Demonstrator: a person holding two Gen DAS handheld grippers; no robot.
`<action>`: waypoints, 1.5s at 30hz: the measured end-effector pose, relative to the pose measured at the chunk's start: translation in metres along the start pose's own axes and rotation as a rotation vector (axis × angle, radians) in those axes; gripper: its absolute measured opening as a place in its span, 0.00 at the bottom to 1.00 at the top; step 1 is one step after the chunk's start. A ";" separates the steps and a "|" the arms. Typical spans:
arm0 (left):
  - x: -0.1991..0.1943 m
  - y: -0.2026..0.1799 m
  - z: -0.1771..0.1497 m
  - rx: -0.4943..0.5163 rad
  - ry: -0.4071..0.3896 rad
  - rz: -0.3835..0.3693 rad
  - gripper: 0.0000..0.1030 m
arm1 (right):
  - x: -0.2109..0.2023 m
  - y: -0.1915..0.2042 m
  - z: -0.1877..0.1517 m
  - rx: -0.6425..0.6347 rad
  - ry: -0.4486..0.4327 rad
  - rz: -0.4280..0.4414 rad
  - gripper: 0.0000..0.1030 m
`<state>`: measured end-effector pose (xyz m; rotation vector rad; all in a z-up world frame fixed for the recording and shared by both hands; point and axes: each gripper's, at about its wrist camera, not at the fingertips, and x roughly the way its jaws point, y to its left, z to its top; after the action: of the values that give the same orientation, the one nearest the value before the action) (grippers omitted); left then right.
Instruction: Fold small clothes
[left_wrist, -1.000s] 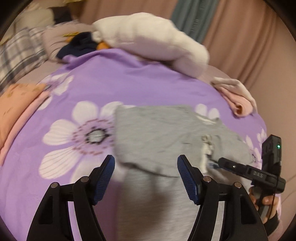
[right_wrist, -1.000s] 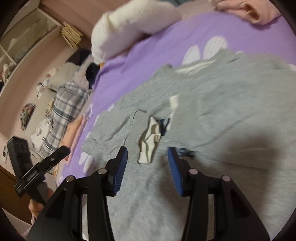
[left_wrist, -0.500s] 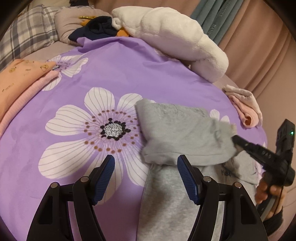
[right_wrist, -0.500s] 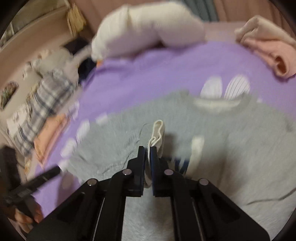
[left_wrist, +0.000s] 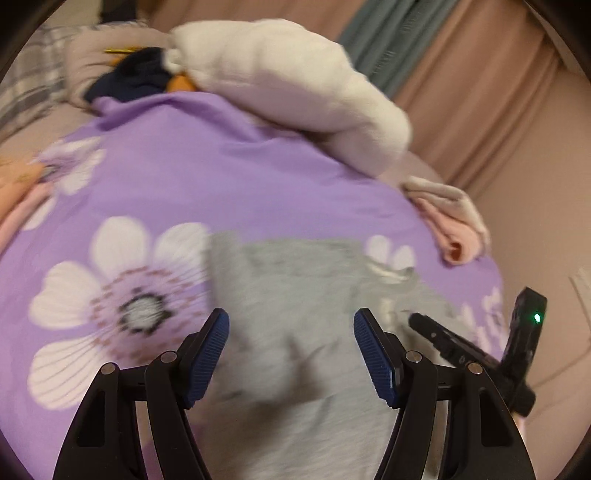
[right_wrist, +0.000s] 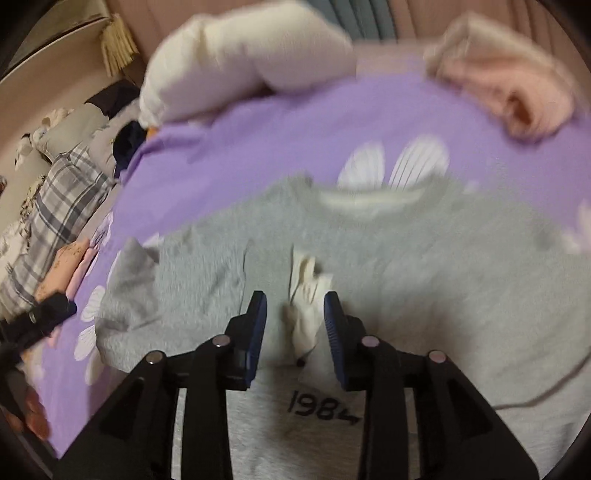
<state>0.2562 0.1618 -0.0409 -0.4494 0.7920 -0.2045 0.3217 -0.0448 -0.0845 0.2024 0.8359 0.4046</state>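
Note:
A grey sweatshirt (right_wrist: 424, 258) with a "1984" print (right_wrist: 321, 408) lies on the purple flowered sheet (left_wrist: 184, 177), one sleeve folded in over its chest. The sleeve's cream cuff (right_wrist: 304, 317) rests on the chest between the jaws of my right gripper (right_wrist: 295, 299). Those jaws are opening, and there is a gap beside the left pad. My left gripper (left_wrist: 291, 321) hovers open over the grey sweatshirt (left_wrist: 295, 280) with nothing between its fingers. Each view shows the other gripper at its edge: the right gripper (left_wrist: 443, 336) and the left gripper (right_wrist: 48, 310). Both views are blurred.
A bulky white plush blanket (left_wrist: 288, 85) lies at the back of the bed. A rolled pink garment (left_wrist: 454, 229) sits at the far right edge. Folded orange and pink clothes (right_wrist: 66, 266) and a plaid cloth (right_wrist: 55, 192) lie to the left. Curtains hang behind.
Half a second ago my right gripper was shut on the cream cuff; now its jaws have parted and the cuff lies on the chest. My left gripper has shifted sideways over the sweatshirt, still open.

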 end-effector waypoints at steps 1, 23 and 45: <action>0.005 0.000 0.003 -0.006 0.004 -0.002 0.66 | -0.004 0.000 0.003 0.003 -0.012 0.034 0.32; 0.075 0.053 0.011 -0.011 0.115 0.228 0.36 | 0.059 0.019 -0.005 -0.116 0.153 0.046 0.20; 0.041 0.026 -0.046 0.123 0.154 0.005 0.36 | 0.021 0.031 -0.015 -0.148 0.134 0.095 0.21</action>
<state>0.2512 0.1566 -0.1078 -0.3184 0.9256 -0.2834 0.3141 -0.0076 -0.0983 0.0787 0.9260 0.5720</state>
